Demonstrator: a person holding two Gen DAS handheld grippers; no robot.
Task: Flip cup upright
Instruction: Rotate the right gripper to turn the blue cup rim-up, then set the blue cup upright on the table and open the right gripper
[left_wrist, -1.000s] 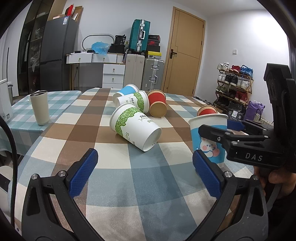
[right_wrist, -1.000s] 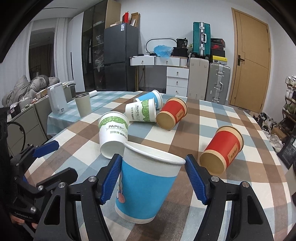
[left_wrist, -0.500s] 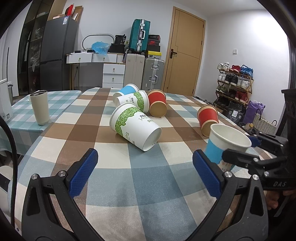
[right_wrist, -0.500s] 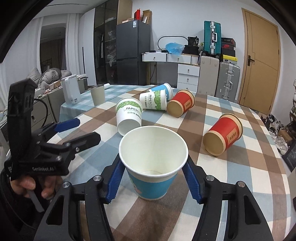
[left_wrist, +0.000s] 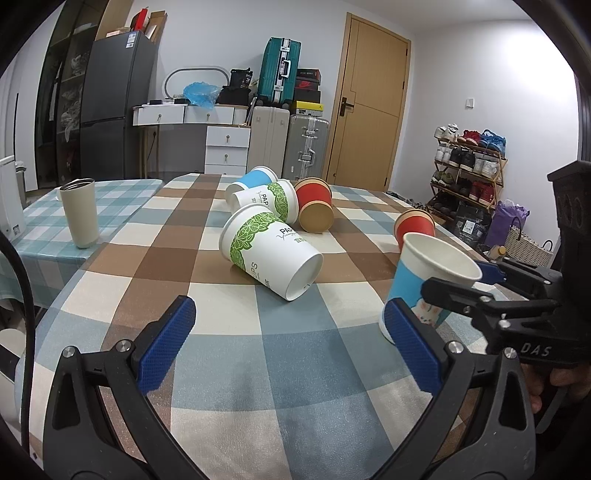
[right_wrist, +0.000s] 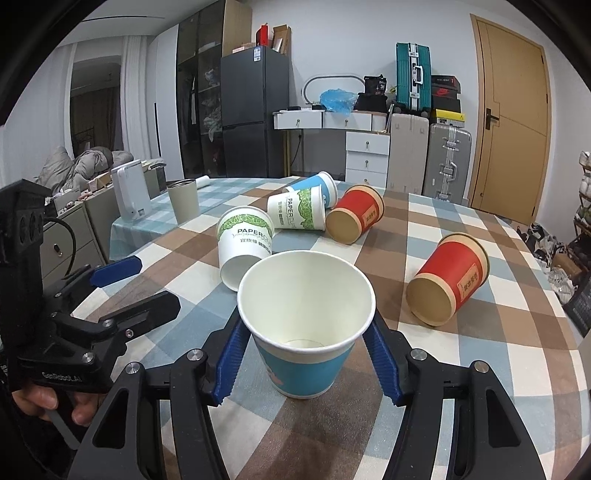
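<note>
A blue paper cup (right_wrist: 306, 332) with a cartoon print stands mouth up, its base on or just above the checked tablecloth (right_wrist: 461, 369). My right gripper (right_wrist: 306, 362) is shut on its sides. The same cup (left_wrist: 424, 280) shows at the right in the left wrist view, held by the right gripper (left_wrist: 476, 284). My left gripper (left_wrist: 291, 343) is open and empty, low over the near part of the table, left of the cup. It also appears at the left in the right wrist view (right_wrist: 122, 284).
Several cups lie on their sides: a green-leaf white cup (left_wrist: 269, 254), another white cup (left_wrist: 269, 201), a blue cup (left_wrist: 251, 181), and two red cups (right_wrist: 354, 218) (right_wrist: 447, 280). A beige tumbler (left_wrist: 79, 212) stands on the left table. The table edge runs close on the right.
My right gripper has turned the blue cup from tilted to mouth up and lowered it toward the table. The left gripper has stayed still.
</note>
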